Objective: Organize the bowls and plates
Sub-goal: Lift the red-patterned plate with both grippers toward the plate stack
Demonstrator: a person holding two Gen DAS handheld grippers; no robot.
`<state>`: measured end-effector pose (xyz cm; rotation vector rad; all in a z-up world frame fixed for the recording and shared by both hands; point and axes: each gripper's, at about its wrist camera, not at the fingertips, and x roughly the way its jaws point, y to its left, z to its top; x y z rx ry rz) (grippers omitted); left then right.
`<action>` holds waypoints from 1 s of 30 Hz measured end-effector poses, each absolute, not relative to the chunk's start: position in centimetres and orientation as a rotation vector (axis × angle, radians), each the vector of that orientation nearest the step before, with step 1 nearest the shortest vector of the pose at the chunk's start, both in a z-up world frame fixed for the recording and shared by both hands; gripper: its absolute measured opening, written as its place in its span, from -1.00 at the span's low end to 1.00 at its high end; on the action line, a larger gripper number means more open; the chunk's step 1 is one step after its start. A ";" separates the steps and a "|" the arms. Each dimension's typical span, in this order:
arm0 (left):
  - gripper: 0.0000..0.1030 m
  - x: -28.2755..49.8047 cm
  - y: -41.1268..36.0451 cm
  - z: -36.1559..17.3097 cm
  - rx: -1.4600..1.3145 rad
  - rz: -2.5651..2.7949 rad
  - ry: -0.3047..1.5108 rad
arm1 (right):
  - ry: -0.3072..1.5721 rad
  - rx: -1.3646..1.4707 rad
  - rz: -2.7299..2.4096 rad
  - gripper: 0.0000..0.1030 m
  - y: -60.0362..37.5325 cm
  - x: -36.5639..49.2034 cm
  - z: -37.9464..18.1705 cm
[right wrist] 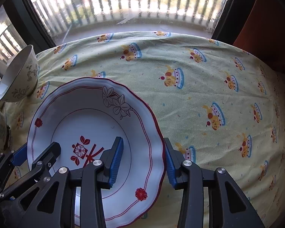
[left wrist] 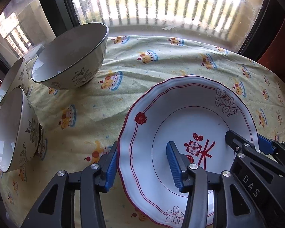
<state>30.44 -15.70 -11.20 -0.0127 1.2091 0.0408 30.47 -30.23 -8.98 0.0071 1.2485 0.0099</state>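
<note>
A white scalloped plate (left wrist: 180,114) with a red edge and flower prints lies on the yellow patterned cloth (left wrist: 142,66). My left gripper (left wrist: 142,144) straddles its left rim, one blue pad against the outer edge and one on the inner wall, shut on it. My right gripper (right wrist: 143,139) grips the opposite rim of the plate (right wrist: 85,110) the same way. Each gripper also shows in the other's view: the right gripper (left wrist: 245,135) and the left gripper (right wrist: 39,146). Three leaf-printed bowls stand to the left: a big bowl (left wrist: 70,57), a far bowl (left wrist: 9,79) and a near bowl (left wrist: 13,129).
The cloth (right wrist: 209,85) covers the whole table up to a window with railings (right wrist: 142,5) behind. Bowls (right wrist: 19,76) crowd the left edge. A pale strip under the plate's near side (right wrist: 77,199) may be another plate.
</note>
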 end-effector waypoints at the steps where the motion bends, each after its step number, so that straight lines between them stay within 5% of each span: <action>1: -0.06 30.4 -15.6 -11.1 -0.012 0.036 1.204 | 1.249 0.005 0.008 -0.11 -30.2 30.4 -8.9; 30: -0.06 22.8 -14.8 -2.6 0.041 -0.131 1.064 | 1.118 0.065 -0.129 -0.10 -29.8 21.8 -0.1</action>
